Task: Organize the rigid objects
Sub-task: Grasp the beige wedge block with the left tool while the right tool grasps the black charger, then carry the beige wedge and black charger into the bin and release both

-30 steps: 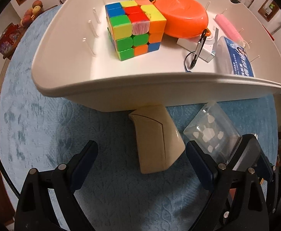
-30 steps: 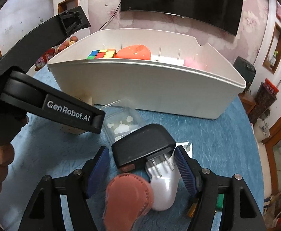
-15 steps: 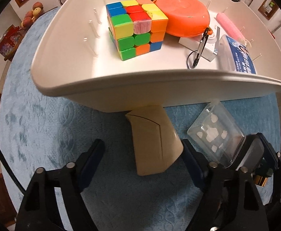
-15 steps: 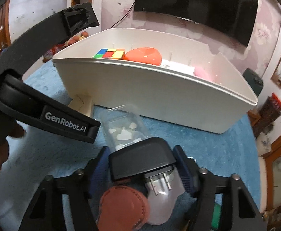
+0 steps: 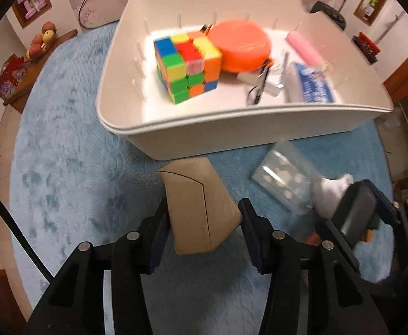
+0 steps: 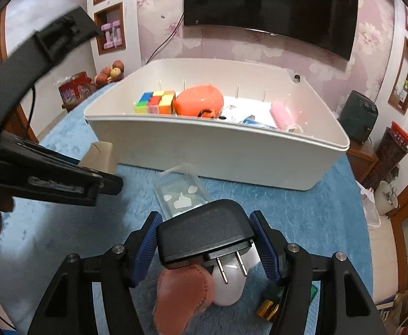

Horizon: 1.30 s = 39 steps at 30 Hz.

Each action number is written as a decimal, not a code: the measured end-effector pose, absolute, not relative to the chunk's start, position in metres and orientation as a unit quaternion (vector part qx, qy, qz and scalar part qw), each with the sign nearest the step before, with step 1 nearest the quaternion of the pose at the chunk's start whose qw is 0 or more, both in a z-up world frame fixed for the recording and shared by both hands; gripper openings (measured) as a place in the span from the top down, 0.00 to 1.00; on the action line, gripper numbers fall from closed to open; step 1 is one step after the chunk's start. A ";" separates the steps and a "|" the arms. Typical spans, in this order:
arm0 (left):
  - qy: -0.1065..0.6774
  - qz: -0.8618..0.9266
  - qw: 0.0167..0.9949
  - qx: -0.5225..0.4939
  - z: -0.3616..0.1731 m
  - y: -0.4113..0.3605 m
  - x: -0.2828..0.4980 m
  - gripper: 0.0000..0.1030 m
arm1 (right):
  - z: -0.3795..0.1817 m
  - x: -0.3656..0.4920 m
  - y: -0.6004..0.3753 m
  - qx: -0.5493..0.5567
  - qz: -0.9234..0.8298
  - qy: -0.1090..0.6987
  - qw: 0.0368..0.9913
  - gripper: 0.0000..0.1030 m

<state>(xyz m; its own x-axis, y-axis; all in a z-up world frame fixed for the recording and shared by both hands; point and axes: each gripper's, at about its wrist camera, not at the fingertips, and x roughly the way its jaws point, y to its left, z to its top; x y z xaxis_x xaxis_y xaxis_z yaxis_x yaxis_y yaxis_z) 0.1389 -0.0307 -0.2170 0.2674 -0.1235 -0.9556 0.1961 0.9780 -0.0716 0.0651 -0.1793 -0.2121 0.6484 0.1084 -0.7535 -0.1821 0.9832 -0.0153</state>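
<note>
My left gripper (image 5: 202,229) is shut on a beige wedge-shaped box (image 5: 198,203) on the blue cloth, just in front of the white bin (image 5: 204,131). My right gripper (image 6: 205,237) is shut on a black plug adapter (image 6: 204,231) and holds it above the cloth; it also shows in the left wrist view (image 5: 354,215). The bin (image 6: 217,150) holds a colour cube (image 5: 187,64), an orange bowl (image 5: 243,47), a pink roll (image 5: 304,47) and a blue-labelled pack (image 5: 312,83).
A clear plastic case (image 6: 180,192) lies on the cloth between the two grippers. A white mouse-like object (image 6: 229,284) and a brown leather pouch (image 6: 184,298) lie under the right gripper. A small gold and green item (image 6: 268,307) lies at the right.
My left gripper has moved forward and shut on the beige box. My right gripper has lifted the black adapter higher, and both views now look down into the bin from farther back.
</note>
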 end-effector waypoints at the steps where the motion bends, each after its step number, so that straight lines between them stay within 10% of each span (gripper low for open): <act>1: 0.593 -0.106 0.797 0.029 -0.208 -0.031 0.137 0.50 | -0.209 0.066 -0.180 -0.041 0.078 0.409 0.908 0.37; 19: 0.480 -0.161 0.856 0.107 -0.082 -0.086 0.227 0.49 | -0.107 0.150 -0.213 0.024 0.011 0.353 0.935 0.37; 39: 0.579 -0.133 0.783 0.186 -0.187 -0.125 0.340 0.49 | -0.182 0.255 -0.210 0.005 0.018 0.473 0.881 0.37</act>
<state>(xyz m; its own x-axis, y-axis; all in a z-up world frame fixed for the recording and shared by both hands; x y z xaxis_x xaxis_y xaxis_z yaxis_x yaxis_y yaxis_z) 0.3399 -0.1247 -0.1874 0.2951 0.0061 -0.9554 0.4234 0.8956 0.1365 0.2546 -0.2098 -0.1822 0.5517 0.0369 -0.8332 -0.0268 0.9993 0.0264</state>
